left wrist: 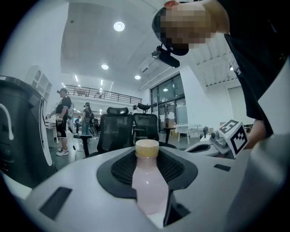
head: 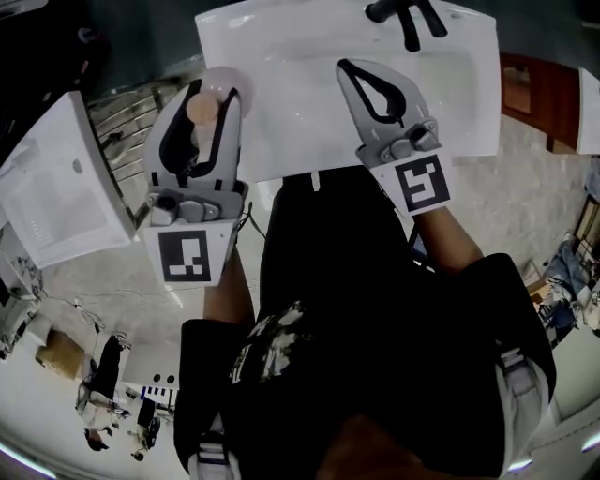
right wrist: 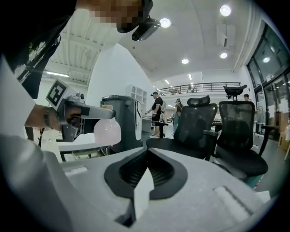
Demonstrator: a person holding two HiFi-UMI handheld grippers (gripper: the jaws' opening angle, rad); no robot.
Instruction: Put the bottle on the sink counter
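A pale pink bottle [head: 223, 86] with a tan cap [head: 202, 110] hangs upright, and my left gripper [head: 214, 92] is shut on its neck. It hovers at the left front corner of the white sink counter [head: 281, 56]. In the left gripper view the bottle [left wrist: 147, 186] fills the gap between the black pads. My right gripper [head: 346, 67] is shut with nothing in it, over the sink basin to the right. The right gripper view shows its jaws [right wrist: 147, 150] closed together, and the bottle [right wrist: 107, 131] under the left gripper off to the left.
A black faucet [head: 403, 17] stands at the sink's far edge. Another white sink unit [head: 56, 178] sits to the left, brown wooden furniture [head: 525, 89] to the right. Office chairs [right wrist: 226, 131], a dark bin [right wrist: 120, 120] and distant people [left wrist: 63, 120] fill the room beyond.
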